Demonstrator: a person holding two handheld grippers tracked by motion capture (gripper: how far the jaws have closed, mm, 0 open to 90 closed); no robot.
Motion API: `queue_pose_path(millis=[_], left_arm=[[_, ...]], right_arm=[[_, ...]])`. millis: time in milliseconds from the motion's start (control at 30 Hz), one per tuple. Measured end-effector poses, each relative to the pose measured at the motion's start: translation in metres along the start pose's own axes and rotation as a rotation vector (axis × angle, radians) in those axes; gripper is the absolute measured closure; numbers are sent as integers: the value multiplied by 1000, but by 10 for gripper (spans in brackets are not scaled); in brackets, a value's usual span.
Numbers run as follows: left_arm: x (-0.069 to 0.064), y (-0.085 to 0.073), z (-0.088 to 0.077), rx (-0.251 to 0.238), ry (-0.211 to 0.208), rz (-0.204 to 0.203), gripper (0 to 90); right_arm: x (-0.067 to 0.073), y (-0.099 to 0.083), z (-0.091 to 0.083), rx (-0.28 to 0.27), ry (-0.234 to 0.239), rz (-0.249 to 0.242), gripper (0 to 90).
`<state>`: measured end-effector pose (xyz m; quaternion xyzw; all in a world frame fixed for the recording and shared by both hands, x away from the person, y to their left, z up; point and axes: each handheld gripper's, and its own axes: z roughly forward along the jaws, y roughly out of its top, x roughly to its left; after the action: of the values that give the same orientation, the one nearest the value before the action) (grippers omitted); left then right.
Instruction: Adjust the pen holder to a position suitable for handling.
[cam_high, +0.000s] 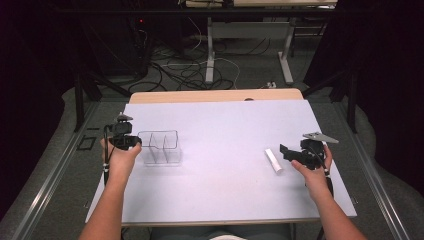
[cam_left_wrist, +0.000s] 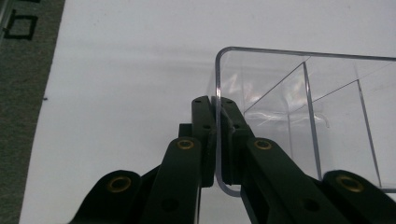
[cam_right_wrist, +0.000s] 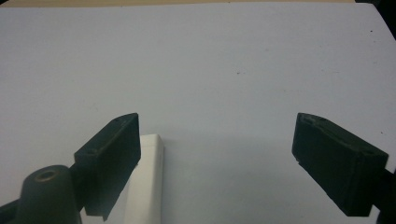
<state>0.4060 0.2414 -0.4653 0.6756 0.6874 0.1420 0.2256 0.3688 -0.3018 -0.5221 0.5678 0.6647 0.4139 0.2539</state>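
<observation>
A clear plastic organizer box (cam_high: 160, 147) with inner dividers sits on the white table at the left. My left gripper (cam_high: 136, 142) is shut on its left wall; in the left gripper view the jaws pinch the thin clear wall (cam_left_wrist: 217, 112) of the box (cam_left_wrist: 299, 102) from both sides. A small white rectangular stick (cam_high: 273, 160) lies on the table at the right. My right gripper (cam_high: 286, 151) hovers just right of it, open, with nothing between its jaws. In the right gripper view the white stick (cam_right_wrist: 148, 182) lies beside the left jaw, partly hidden by it.
The white tabletop (cam_high: 225, 125) has a wooden strip (cam_high: 215, 95) along its far edge. Beyond it are table legs and tangled cables (cam_high: 190, 70) on the floor. Grey floor (cam_left_wrist: 18, 93) borders the table's left edge.
</observation>
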Motion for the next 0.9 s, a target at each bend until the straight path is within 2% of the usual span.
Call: queue_pose_path(millis=[67, 200, 300, 367, 467, 500, 533, 567, 600, 733, 800, 867, 900], left_arm=[[0, -3, 3, 5, 2, -1, 863], [4, -7, 4, 1, -22, -16, 861], [7, -8, 2, -16, -69, -15, 781], [7, -9, 1, -52, -64, 12, 728], [10, -8, -5, -109, -104, 37, 663], [12, -8, -9, -114, -115, 43, 646], [14, -8, -11, -136, -120, 37, 631], [16, -7, -12, -151, -124, 31, 626], [19, -7, -15, -156, -131, 44, 625], [31, -8, -15, -217, -150, 12, 626], [37, -10, -11, -247, -156, 8, 657], [42, -12, -8, -247, -156, 0, 694], [44, -13, -5, -248, -172, -10, 727]], right_arm=[[0, 0, 0, 1, -1, 3, 147], [0, 1, -1, -5, 0, 2, 147], [1, 1, -1, -3, 0, 7, 147], [1, 1, -1, -4, 0, 6, 147], [1, 1, -1, -5, 0, 8, 147], [1, 1, -1, -6, 0, 8, 147], [1, 1, -1, -6, -2, 7, 147], [0, 1, -1, -8, -2, 0, 147], [0, 1, -1, -8, -2, 1, 147], [-1, 1, -1, -8, 0, -1, 147], [0, 1, -1, -8, 0, 3, 147], [0, 1, -1, -7, 0, 8, 147], [0, 1, -1, -6, 0, 8, 147]])
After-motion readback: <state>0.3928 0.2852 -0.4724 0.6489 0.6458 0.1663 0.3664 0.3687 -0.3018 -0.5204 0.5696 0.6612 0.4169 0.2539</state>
